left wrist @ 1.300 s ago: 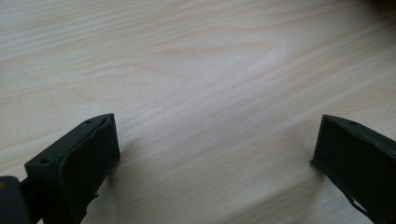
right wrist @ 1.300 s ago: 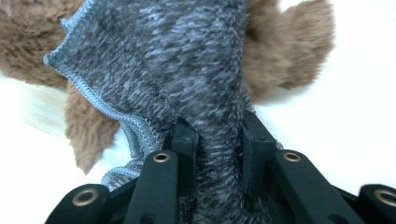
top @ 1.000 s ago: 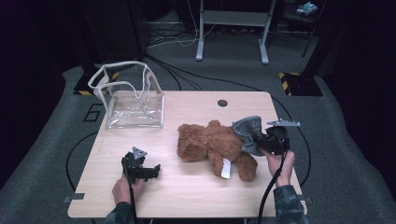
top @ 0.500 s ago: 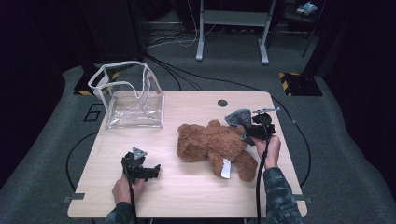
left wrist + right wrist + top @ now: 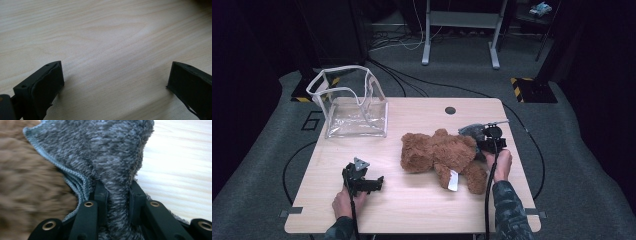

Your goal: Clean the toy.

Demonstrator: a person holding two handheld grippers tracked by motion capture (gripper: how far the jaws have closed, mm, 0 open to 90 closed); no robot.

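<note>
Grey fleece cloth [image 5: 100,152] pinched between right gripper [image 5: 117,195] jaws, draped against brown teddy bear [image 5: 442,152] lying mid-table [image 5: 422,215]. Left gripper [image 5: 115,82] resting low, jaws wide, empty. Clear bag [image 5: 352,107] standing apart, unfilled; likely cloth and bear not yet packed.

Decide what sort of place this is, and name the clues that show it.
Probably a lab or studio for recording: a lone wooden table on grey carpet, cables trailing across the floor, and dark surroundings with a metal stand behind.
</note>
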